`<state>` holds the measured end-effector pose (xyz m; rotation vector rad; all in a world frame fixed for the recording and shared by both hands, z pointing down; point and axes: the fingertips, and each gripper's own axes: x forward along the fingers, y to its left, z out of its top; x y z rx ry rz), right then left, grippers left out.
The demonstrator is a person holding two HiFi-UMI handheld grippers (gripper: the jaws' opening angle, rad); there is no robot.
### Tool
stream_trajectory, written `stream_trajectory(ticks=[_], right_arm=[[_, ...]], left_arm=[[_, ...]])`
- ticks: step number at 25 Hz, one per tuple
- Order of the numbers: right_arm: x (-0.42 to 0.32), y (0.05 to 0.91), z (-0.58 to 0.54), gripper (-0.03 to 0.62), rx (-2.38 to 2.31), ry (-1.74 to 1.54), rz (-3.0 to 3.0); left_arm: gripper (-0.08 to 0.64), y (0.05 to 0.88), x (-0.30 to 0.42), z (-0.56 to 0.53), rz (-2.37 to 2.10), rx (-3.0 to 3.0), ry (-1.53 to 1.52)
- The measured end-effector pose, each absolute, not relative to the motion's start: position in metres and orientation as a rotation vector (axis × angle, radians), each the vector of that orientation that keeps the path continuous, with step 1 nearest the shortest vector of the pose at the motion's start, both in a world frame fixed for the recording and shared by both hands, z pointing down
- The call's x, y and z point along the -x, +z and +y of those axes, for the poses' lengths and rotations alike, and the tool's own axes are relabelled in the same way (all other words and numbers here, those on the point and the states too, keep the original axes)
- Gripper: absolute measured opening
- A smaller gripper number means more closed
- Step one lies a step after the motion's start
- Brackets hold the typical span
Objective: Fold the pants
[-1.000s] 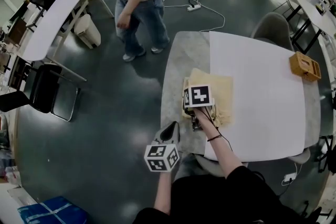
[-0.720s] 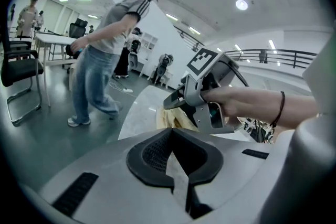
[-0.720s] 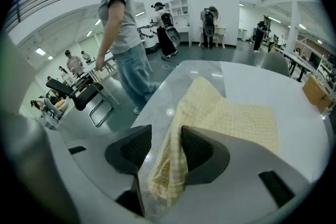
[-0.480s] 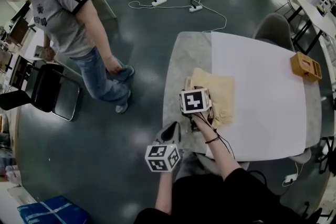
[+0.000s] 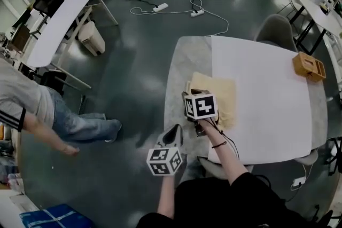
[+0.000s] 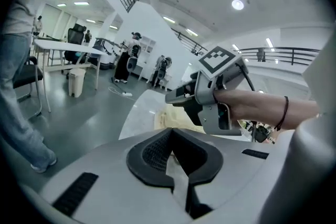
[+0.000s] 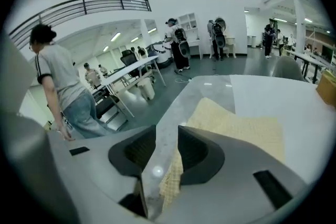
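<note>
The pants (image 5: 224, 94), pale yellow and folded into a rough rectangle, lie at the middle of the head view on the left part of the table (image 5: 267, 109), partly on its grey marbled strip and partly on the white top. The right gripper (image 7: 163, 139) is over the lower left edge of the pants. Its jaws stand apart, having just been closing a little. In the gap between them the marbled strip shows, with a corner of the yellow cloth low on the right. The pads are not pressing on the cloth, so this claw grips nothing. The left gripper (image 5: 172, 136) is lower left of the pants, at the table's lower left corner. Its jaws are brought together at the tips with nothing between them. A wooden box (image 5: 309, 67) sits near the table's right edge, well apart from the pants. A person (image 5: 37, 109) in jeans leans in at the left edge of the head view
</note>
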<state>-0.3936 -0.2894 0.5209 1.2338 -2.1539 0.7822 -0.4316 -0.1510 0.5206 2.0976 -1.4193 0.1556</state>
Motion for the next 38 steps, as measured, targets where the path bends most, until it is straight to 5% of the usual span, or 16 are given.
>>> stream_trajectory(ticks=[8, 38], right_arm=[[0.366, 0.489, -0.271, 0.026, -1.125, 0.865, -2.392], [0.131, 0.377, -0.152, 0.015, -1.408, 0.605, -2.885]], left_arm=[[0.014, 0.493, 0.418, -0.151, -1.463, -2.157, 0.168], [0.014, 0.388, 0.337, -0.120, -1.691, -2.403, 0.071]])
